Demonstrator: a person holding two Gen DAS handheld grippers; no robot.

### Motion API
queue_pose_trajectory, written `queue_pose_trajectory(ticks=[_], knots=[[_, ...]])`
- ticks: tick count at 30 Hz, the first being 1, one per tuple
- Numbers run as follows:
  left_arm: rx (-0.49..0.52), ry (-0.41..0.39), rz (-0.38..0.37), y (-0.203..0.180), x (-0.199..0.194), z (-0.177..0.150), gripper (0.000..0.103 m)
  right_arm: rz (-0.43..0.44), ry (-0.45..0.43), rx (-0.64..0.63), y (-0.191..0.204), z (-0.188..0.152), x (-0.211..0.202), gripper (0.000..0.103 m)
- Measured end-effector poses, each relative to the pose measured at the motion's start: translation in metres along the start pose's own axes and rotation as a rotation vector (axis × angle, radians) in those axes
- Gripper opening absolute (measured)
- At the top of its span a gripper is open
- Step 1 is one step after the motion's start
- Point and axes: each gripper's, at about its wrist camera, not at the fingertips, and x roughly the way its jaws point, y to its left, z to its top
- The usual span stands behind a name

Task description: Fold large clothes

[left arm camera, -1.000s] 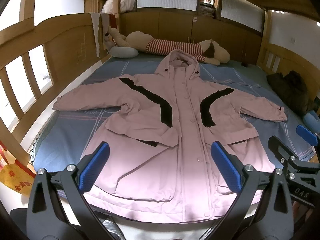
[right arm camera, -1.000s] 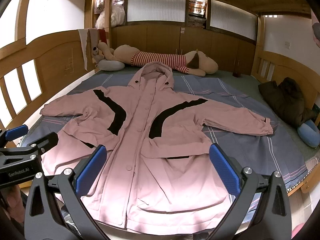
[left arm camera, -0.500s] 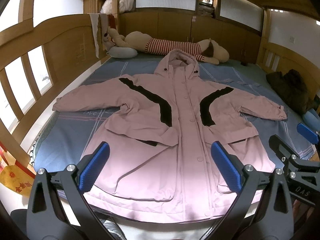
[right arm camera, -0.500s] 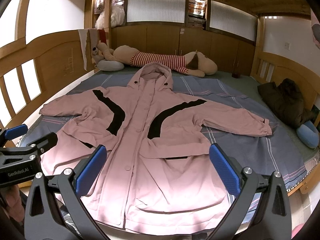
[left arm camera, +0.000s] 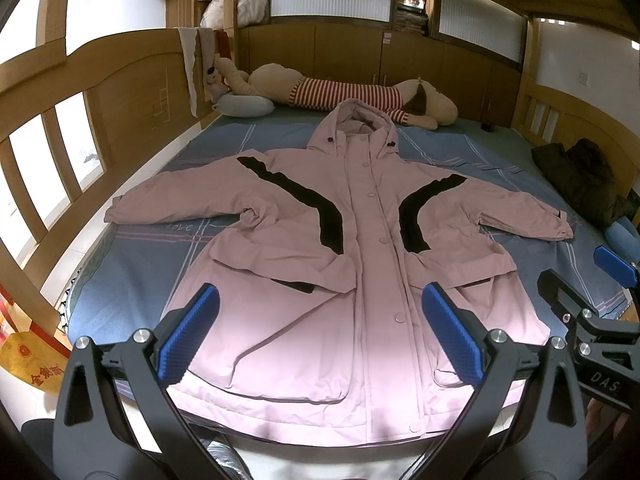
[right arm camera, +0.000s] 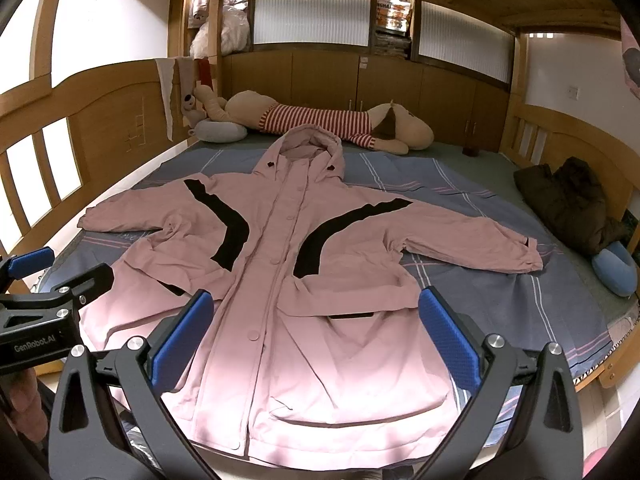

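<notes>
A pink coat [left arm camera: 372, 280] with black curved stripes lies flat and face up on the bed [left arm camera: 144, 264], buttoned down the front, hood [left arm camera: 356, 124] toward the far headboard and hem at the near edge. Both sleeves are spread out to the sides over the blue striped sheet; the one on the viewer's left [left arm camera: 176, 200] is a little rumpled near the armpit, and the other [right arm camera: 472, 240] reaches toward the bed's far side rail.

The left claw [left arm camera: 320, 336] hovers above the hem with its blue pads [left arm camera: 188, 332] wide apart, holding nothing. The right claw [right arm camera: 316, 336] is likewise spread open and empty, hanging over the lower front of the coat (each claw also shows at the edge of the other's view, so they sit side by side).

Along the head of the bed lies a long stuffed toy [right arm camera: 320, 124] in a red-and-white striped shirt, with a grey pillow [right arm camera: 220, 132] by its head. A dark jacket [right arm camera: 568, 204] is bunched up at the side of the bed near the rail, and a blue cushion [right arm camera: 616, 268] rests just beside it.
</notes>
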Motion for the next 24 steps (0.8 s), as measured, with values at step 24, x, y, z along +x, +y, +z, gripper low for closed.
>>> queue_pose_trajectory(ticks=[24], knots=[[0.000,-0.001,0.000,0.0004,0.0005,-0.0005,0.101,0.000,0.000,-0.003,0.0003,-0.0001,-0.0003,0.102]])
